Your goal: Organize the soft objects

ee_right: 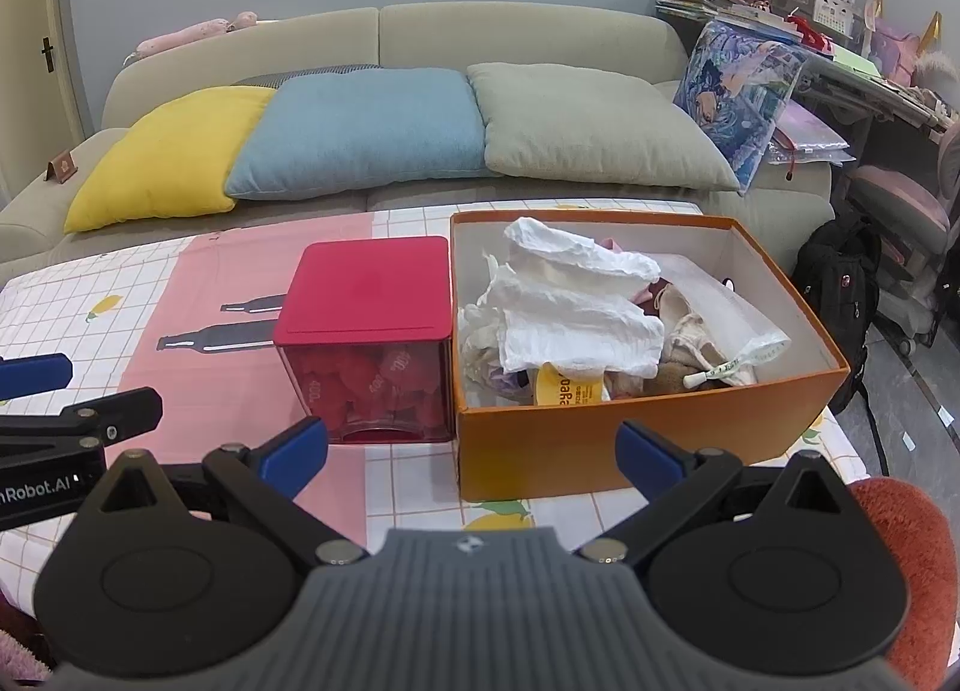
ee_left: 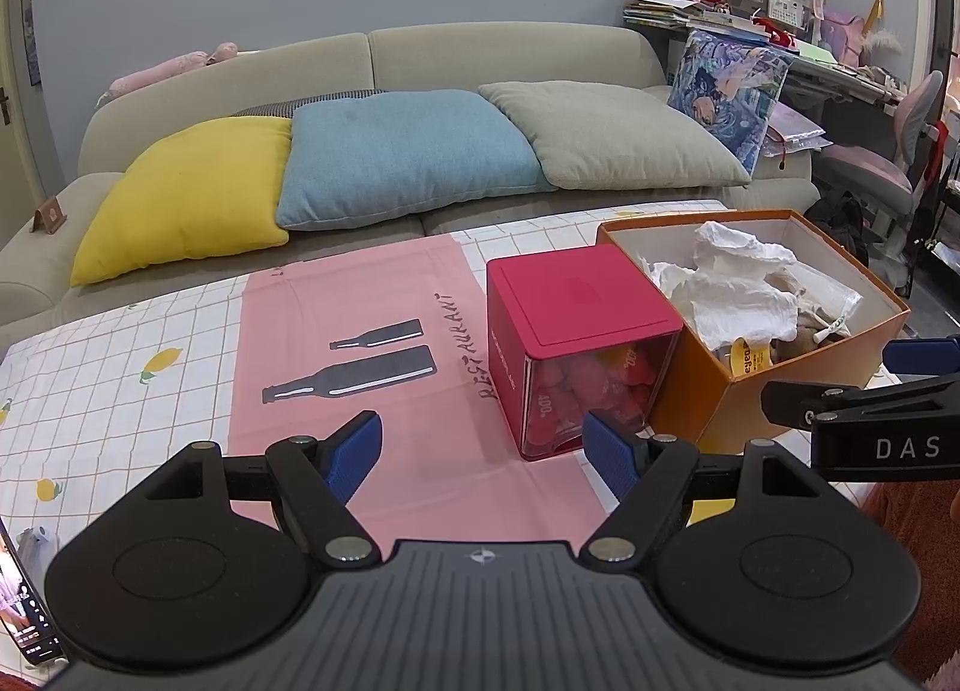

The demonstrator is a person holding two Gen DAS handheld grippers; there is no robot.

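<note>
Soft objects, crumpled white cloth [ee_right: 576, 319] and small fabric pieces, fill an open orange box [ee_right: 630, 433] on my tablecloth-covered table [ee_left: 150, 343]. A red-lidded clear cube [ee_right: 366, 331] touches the box's left side. My left gripper [ee_left: 483, 451] and right gripper [ee_right: 474, 448] hover near me, jaws spread wide, holding nothing.

Behind the bench [ee_right: 396, 487], with its checked cloth and pink panel printed with bottles, we see a beige sofa [ee_right: 510, 31]. On it lie a yellow cushion [ee_right: 162, 157], a blue cushion [ee_right: 360, 133] and a grey-green cushion [ee_right: 594, 127] in a row. A printed pillow [ee_right: 738, 97] leans at the right end. Farther right we make out a cluttered desk [ee_right: 798, 1], a black backpack [ee_right: 834, 283] and what may be a pink chair [ee_left: 882, 163].
</note>
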